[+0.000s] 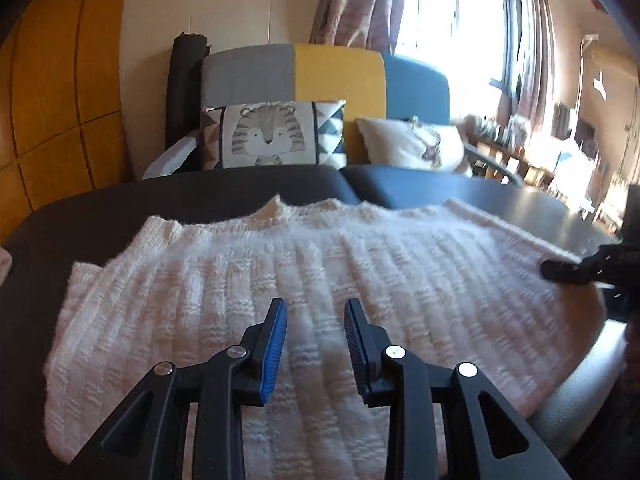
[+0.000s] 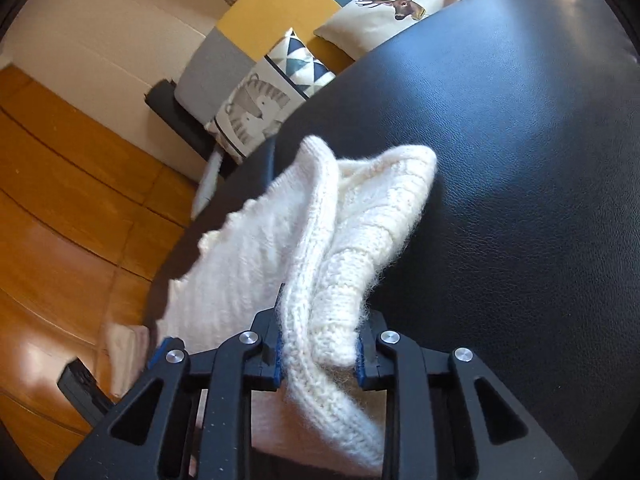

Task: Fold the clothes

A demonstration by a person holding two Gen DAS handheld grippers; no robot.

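table [image 1: 100, 208]: black, we see white knit sweater [image 1: 304, 264] spread flat on it | step: we judge first fold starting | right gripper [image 2: 320, 344]: pinching a bunched sweater edge, lifted | left gripper [image 1: 316, 320]: fingers spread, empty, over near hem | next: we'd carry the pinched edge across, left pinning the cloth

A sofa [image 1: 328, 76] with grey, yellow and blue back panels stands against a cream wall [image 1: 224, 4], holding a tiger cushion [image 1: 272, 134] and a pale deer cushion [image 2: 390, 2]. Sun floods through the curtained window [image 1: 452, 12]; orange wood panelling [image 1: 52, 92] lies left.
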